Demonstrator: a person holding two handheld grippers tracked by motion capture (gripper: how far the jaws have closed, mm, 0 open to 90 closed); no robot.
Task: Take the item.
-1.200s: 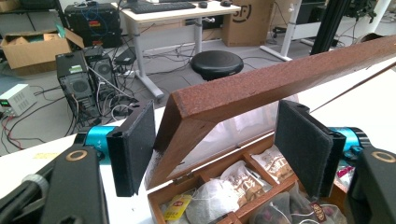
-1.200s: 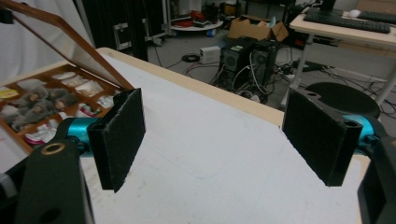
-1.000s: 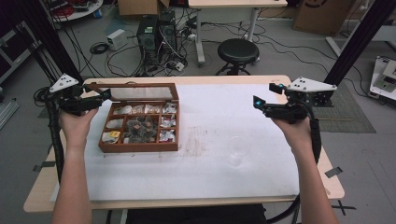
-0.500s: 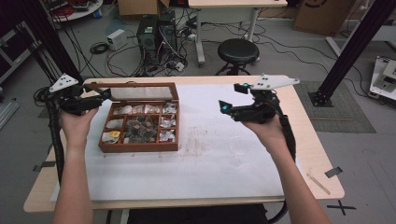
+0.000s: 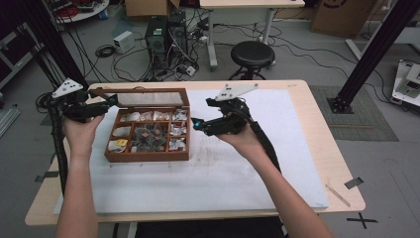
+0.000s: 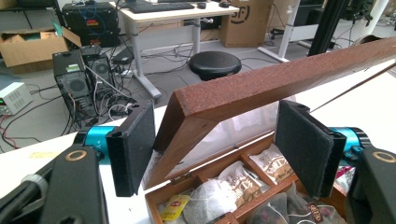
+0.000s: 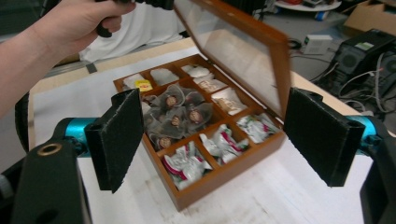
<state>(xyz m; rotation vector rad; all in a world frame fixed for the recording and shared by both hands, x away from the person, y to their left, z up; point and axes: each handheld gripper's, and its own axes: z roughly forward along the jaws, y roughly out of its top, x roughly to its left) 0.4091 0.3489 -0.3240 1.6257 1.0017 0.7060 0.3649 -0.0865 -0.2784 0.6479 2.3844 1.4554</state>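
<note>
In the high view, nearest the lower edge, a white sheet covered most of the worktop. On it, left of centre, stood the wooden box, its compartments full of sachets.

Right of the box and just above the sheet hung the right tongs, pointing towards the box's right wall. In the right gripper view the pads stood wide apart with nothing between them, and the box filled the middle of the frame beyond. At the box's upper left corner were the left tongs. In the left gripper view their pads were parted too, with the raised corner of the lid between them. Neither pad visibly pressed on the wood; whether the lid rested on the tongs could not be told.

The glass-paned lid stood tilted up from its hinges along the far edge of the box. Beyond the worktop, in the upper middle of the high view, a black stool stood on the floor among cables.

The step in hand looked like this: lid kept open on the left, the right tongs lined up to pick from the box. The next move called for lowering the right tongs over one compartment, closing on a single sachet only, and lifting it clear of the dividers and the lid's edge.
</note>
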